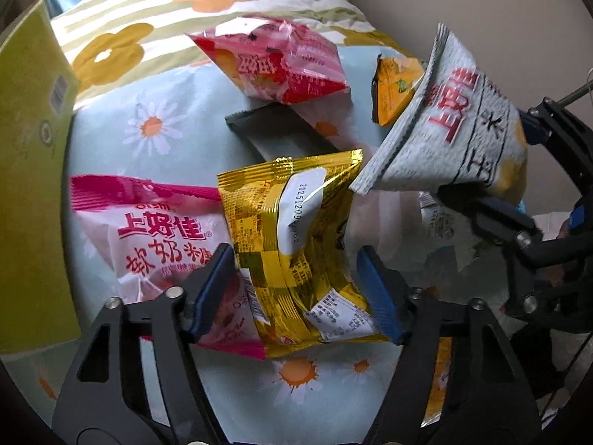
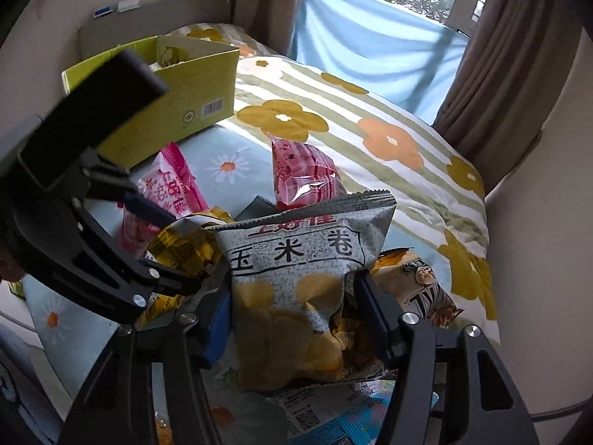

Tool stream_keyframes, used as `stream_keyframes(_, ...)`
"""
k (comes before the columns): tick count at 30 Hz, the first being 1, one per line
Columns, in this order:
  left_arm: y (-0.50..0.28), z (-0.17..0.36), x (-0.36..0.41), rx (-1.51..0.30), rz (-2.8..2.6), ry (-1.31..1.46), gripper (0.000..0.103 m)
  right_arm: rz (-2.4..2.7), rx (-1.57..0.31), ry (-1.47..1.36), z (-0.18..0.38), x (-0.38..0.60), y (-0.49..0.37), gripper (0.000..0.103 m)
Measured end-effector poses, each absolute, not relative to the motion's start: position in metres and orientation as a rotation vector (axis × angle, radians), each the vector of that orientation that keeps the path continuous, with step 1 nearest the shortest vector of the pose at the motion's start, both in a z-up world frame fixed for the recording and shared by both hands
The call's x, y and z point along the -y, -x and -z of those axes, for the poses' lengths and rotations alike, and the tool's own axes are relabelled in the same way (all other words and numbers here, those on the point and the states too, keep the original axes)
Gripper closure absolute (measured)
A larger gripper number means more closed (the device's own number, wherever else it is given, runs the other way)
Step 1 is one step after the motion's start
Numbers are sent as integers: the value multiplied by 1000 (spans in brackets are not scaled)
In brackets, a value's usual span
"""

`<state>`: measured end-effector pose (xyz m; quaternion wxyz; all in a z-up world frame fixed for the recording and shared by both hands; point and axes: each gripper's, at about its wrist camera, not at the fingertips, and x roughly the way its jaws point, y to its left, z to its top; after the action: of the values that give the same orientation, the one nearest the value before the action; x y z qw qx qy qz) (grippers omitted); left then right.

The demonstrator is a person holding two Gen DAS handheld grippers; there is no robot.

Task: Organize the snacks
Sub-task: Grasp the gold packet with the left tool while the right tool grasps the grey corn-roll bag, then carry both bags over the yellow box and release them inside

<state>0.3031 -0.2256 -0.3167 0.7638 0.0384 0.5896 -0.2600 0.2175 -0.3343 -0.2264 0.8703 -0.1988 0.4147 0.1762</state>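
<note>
My left gripper (image 1: 296,282) is shut on a gold snack bag (image 1: 292,244), its blue pads pressing the bag's two sides just above the bed. My right gripper (image 2: 292,311) is shut on a grey corn-roll bag (image 2: 300,278) and holds it up off the bed; that bag (image 1: 444,122) and the right gripper (image 1: 519,170) also show at the right of the left wrist view. A pink bag (image 1: 148,244) lies left of the gold bag. A red bag (image 1: 274,63), a dark packet (image 1: 281,133) and an orange packet (image 1: 393,89) lie beyond.
A yellow-green cardboard box (image 2: 192,89) stands open on the bed at the far left; its wall (image 1: 29,170) fills the left edge of the left wrist view. A flowered pillow (image 2: 370,126) lies behind the snacks. More packets (image 2: 422,289) lie under the grey bag. Curtains and a window are at the back.
</note>
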Motion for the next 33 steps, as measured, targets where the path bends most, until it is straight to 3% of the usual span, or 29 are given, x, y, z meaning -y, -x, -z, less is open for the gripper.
stream_keyframes(6, -302, 323, 229, -1286, 576, -106, 43, -360, -875, 382, 227, 335, -219, 46)
stream_keyframes(19, -291, 319, 231, -1301, 577, -113, 60, -358, -878, 316, 222, 339, -219, 46)
stream_keyframes(33, -276, 256, 209, -1182, 560, -3, 61, -363, -814, 194, 173, 345, -209, 49)
